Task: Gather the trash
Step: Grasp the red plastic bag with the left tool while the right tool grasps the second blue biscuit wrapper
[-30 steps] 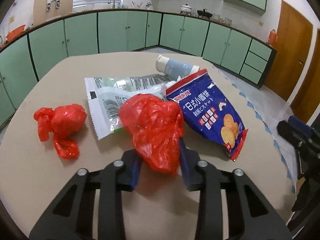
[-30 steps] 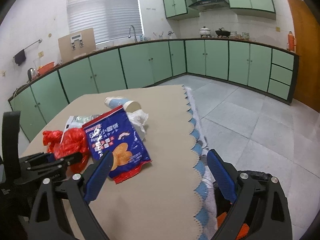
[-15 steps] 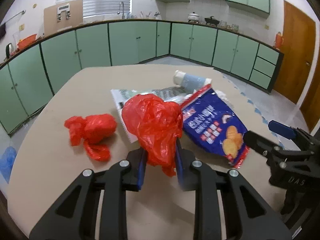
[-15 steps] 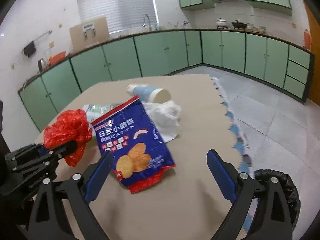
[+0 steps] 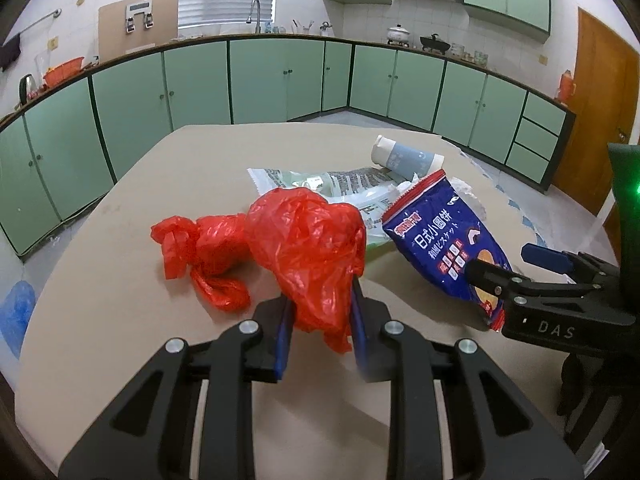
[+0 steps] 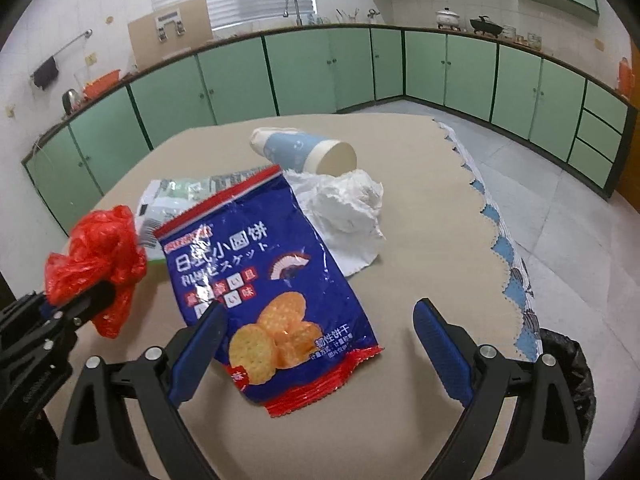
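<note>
My left gripper point(image 5: 320, 308) is shut on a crumpled red plastic bag point(image 5: 308, 248) and holds it above the tan table point(image 5: 120, 280); the bag also shows in the right wrist view point(image 6: 96, 256). A second knotted red bag point(image 5: 204, 252) lies on the table to its left. My right gripper point(image 6: 320, 328) is open, its fingers either side of the lower end of a blue cracker packet point(image 6: 264, 280), a little above it. A white-green wrapper point(image 5: 332, 188), a blue paper cup point(image 6: 304, 152) on its side and crumpled white paper point(image 6: 344, 208) lie behind.
A black-lined bin point(image 6: 568, 372) stands off the table's right edge, below the scalloped cloth border point(image 6: 504, 240). Green kitchen cabinets point(image 5: 280, 80) ring the room. A blue bag point(image 5: 18, 312) lies on the floor at the left.
My left gripper has lifted the red bag and drawn back from the pile. My right gripper has moved left and forward over the blue cracker packet, still open.
</note>
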Demonstrator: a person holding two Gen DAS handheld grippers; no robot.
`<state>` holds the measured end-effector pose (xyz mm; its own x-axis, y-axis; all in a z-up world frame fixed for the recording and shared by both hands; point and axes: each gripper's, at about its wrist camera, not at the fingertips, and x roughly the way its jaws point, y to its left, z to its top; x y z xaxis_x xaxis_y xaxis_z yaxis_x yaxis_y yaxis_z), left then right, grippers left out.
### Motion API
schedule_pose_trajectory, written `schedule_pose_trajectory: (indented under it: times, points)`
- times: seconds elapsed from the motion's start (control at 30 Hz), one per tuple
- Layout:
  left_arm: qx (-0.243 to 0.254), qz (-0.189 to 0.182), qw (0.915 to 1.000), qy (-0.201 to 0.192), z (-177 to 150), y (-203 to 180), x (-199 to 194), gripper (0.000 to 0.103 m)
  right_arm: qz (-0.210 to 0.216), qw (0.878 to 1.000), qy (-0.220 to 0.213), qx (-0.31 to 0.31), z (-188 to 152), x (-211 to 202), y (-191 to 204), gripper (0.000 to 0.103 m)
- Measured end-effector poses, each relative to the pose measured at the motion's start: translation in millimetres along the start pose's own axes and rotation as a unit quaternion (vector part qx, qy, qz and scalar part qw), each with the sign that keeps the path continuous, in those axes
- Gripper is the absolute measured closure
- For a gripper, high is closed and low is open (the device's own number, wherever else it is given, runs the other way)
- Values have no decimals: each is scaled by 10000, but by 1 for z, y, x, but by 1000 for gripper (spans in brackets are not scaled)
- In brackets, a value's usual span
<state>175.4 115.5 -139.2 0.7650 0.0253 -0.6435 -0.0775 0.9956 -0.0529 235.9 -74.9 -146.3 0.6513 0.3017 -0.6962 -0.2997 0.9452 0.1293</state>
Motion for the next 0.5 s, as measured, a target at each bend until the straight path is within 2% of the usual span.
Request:
schedule_pose_trajectory:
  times: [0.03, 0.1, 0.23, 0.3, 0.37, 0.4, 0.5]
  points:
    - [0, -2, 10000, 0, 0, 0, 1, 79, 15, 10000, 14, -1, 0, 0, 0, 20]
    - [-6, -5, 10000, 0, 0, 0, 1, 79, 65, 9999, 104, -11, 0, 4, 1, 40]
    - [-34, -18, 10000, 22, 0, 2, 3, 79, 179, 9997, 155, -87, 0, 5, 5, 63]
    - [-40, -7, 10000, 20, 0, 2, 3, 79, 203, 9997, 115, -117, -1, 3, 6, 87]
    - [-65, -7, 10000, 17, 0, 4, 3, 79, 239, 9996, 60, -121, -2, 0, 6, 93]
    - [-73, -8, 10000, 14, 0, 5, 3, 79, 278, 9995, 34, -124, -3, -2, 7, 103]
    - [-81, -6, 10000, -1, 1, 6, 2, 79, 356, 9992, -123, -102, -4, -9, 9, 103]
